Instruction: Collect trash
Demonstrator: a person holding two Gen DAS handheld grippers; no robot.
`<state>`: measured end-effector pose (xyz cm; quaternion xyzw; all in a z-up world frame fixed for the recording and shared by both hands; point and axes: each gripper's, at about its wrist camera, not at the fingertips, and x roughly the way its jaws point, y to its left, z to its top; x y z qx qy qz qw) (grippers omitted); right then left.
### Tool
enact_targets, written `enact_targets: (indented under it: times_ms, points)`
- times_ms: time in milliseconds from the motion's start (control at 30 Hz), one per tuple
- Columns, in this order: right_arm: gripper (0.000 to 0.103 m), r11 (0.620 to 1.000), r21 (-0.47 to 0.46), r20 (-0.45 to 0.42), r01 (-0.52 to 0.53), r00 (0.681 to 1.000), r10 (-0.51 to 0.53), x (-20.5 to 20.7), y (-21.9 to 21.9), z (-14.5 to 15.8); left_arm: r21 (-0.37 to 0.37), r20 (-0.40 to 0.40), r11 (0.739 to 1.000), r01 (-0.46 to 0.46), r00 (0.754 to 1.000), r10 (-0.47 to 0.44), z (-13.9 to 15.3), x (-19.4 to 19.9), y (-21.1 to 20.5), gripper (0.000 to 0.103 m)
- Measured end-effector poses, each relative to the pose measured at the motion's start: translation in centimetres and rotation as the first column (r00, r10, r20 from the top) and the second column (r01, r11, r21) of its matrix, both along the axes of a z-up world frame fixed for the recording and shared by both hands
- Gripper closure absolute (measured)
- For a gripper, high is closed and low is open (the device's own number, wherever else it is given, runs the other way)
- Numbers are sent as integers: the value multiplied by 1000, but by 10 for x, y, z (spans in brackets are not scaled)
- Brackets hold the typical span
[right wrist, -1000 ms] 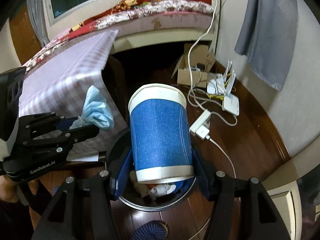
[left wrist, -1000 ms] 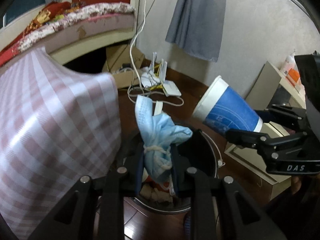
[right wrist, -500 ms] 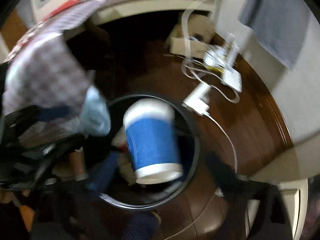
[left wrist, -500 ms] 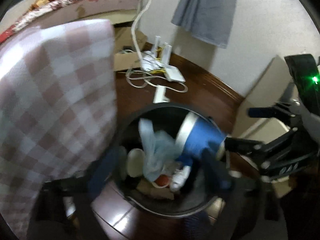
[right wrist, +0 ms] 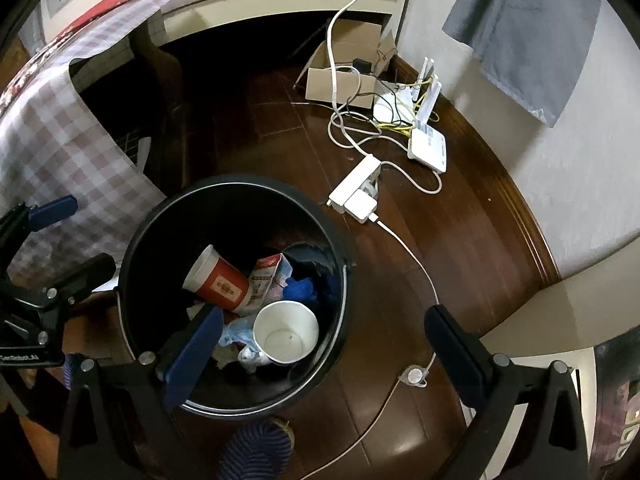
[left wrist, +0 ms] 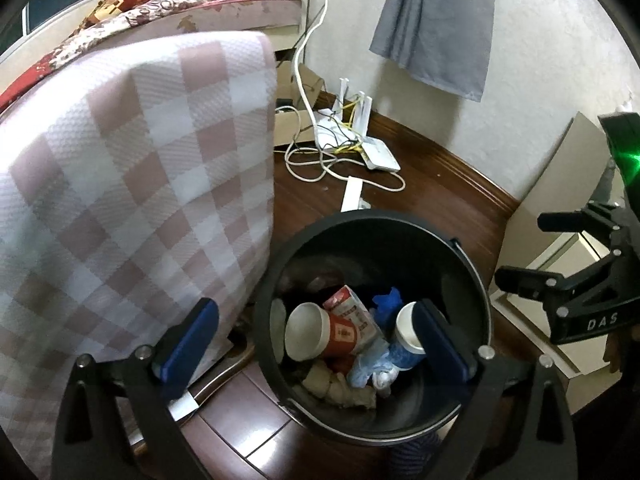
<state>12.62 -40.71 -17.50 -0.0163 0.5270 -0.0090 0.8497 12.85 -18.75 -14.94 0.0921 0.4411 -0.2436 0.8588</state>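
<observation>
A black bin (left wrist: 376, 216) (right wrist: 240, 180) stands on the dark wood floor, below both grippers. Inside it lie a blue paper cup (left wrist: 404, 344) (right wrist: 286, 338), a crumpled blue face mask (left wrist: 368, 364) (right wrist: 236, 332), a red cup (left wrist: 320, 332) (right wrist: 218, 280) and other scraps. My left gripper (left wrist: 312, 312) (right wrist: 90, 234) hangs over the bin; its jaws are opening and nothing is between them. My right gripper (right wrist: 326, 316) (left wrist: 522, 249) is open and empty above the bin's right side.
A table under a pink checked cloth (left wrist: 140, 180) (right wrist: 48, 140) stands close on the bin's left. A power strip (right wrist: 356, 188), cables, routers (right wrist: 428, 148) and a cardboard box (right wrist: 344, 76) lie by the wall. A slipper (right wrist: 256, 452) sits near the bin's front.
Both grippers have opened and dropped lower over the bin. The face mask has fallen from the left one and the blue cup from the right one; both now lie in the bin.
</observation>
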Motion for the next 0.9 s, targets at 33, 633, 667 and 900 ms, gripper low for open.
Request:
enact_targets:
  times_ms: [33,633,667,900]
  points:
    - [1,1000,0,2,-1,1000,1,0,1,1,-1,3,1000,-3,1000,3,2,-1,3,5]
    - [1,999,-2,77,-34,996,34,-19,24,29,-9,83,999,-39,996,40,40,-16,25,3]
    - [1,999,-4,84,-37,996,38,-21,26,32,-8,87,999,-44,995,45,42,-17,27,3]
    - [1,999,-1,145,-55,988,54,-33,44,59,-13,127,998,-66,990,68,62,-30,42,3]
